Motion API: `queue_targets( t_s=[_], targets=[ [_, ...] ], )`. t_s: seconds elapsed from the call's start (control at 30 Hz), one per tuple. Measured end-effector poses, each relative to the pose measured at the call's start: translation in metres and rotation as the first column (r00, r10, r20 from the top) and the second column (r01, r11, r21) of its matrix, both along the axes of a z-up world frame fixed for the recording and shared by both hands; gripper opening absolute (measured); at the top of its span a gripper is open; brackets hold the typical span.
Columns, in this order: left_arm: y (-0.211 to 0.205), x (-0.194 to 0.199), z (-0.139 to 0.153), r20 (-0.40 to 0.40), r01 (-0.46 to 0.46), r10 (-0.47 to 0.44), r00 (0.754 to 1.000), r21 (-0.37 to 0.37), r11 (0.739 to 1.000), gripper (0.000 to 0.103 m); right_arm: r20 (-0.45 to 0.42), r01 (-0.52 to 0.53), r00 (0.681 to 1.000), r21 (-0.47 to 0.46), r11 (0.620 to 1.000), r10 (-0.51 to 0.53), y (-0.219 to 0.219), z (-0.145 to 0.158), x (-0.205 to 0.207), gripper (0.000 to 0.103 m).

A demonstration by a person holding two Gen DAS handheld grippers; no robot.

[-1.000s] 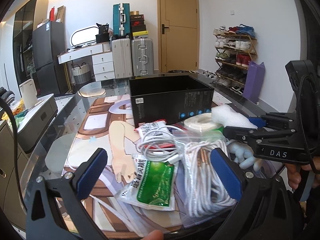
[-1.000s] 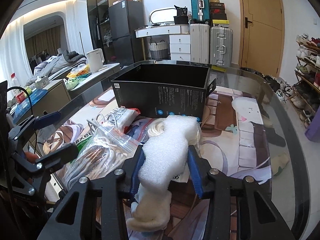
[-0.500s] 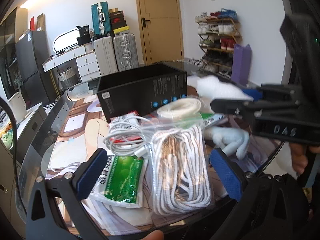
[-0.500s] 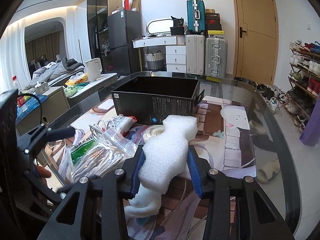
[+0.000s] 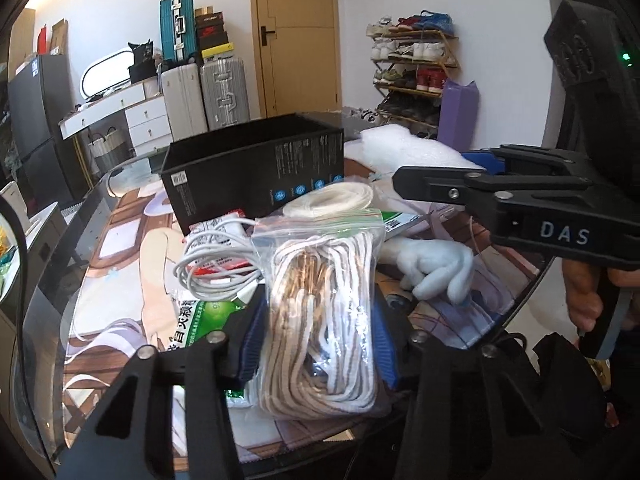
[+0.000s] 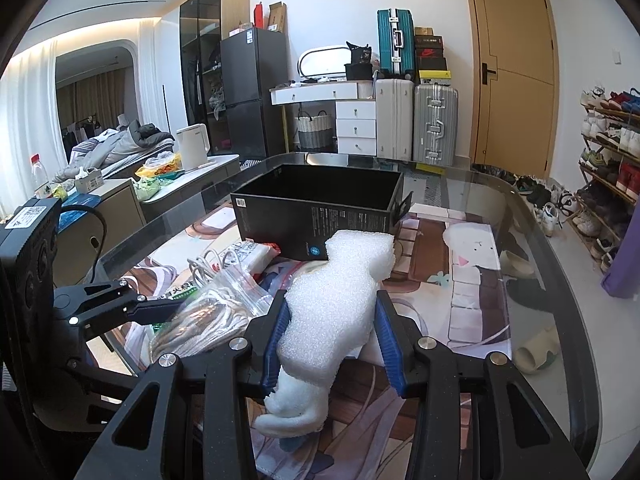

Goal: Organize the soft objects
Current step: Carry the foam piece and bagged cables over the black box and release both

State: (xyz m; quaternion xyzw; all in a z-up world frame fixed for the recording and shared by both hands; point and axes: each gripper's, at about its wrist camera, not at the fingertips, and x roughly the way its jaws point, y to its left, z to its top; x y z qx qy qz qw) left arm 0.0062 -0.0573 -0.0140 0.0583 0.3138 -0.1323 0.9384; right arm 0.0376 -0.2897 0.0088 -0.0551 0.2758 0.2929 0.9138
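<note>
My left gripper (image 5: 318,344) pinches the bag of cords (image 5: 320,312) near the table's edge (image 5: 516,312); my right gripper (image 6: 332,344) grips the foam (image 6: 336,300) – the open black box (image 6: 320,208) sits just beyond, bare mat (image 6: 464,312) to its right

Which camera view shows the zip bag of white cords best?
The left wrist view: the zip bag of white cords fills the centre, clamped between the left tongs, cords and seal strip plain. The right wrist view shows the bag only sideways, low left, partly hidden behind the right tongs.
</note>
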Motion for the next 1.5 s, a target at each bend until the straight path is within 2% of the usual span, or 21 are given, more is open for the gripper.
queue_targets(
  t_s=[0.3, 0.6, 1.07, 1.2, 1.5],
  targets=[
    [0.01, -0.005, 0.023, 0.053, -0.003, 0.005, 0.999, -0.046, 0.999, 0.042, 0.038, -0.026, 0.999, 0.021, 0.999, 0.025, 0.001, 0.014, -0.008, 0.042],
    [0.033, 0.013, 0.048, 0.095, -0.069, 0.076, 0.993, -0.074, 0.995, 0.042, 0.063, -0.07, 0.996, 0.04, 0.997, 0.067, 0.01, 0.036, -0.007, 0.042],
    [0.049, 0.06, 0.063, 0.13, -0.117, 0.127, 0.983, -0.08, 0.99, 0.042, 0.038, -0.096, 0.995, 0.063, 0.993, 0.094, 0.021, 0.049, 0.041, 0.042],
    [0.056, 0.076, 0.067, 0.121, -0.129, 0.142, 0.982, -0.107, 0.986, 0.042, 0.023, -0.104, 0.994, 0.064, 0.992, 0.103, 0.027, 0.051, 0.059, 0.042],
    [0.061, 0.117, 0.069, 0.092, -0.143, 0.153, 0.984, -0.114, 0.983, 0.042, -0.021, -0.101, 0.995, 0.076, 0.992, 0.102, 0.037, 0.048, 0.097, 0.042]
  ],
)
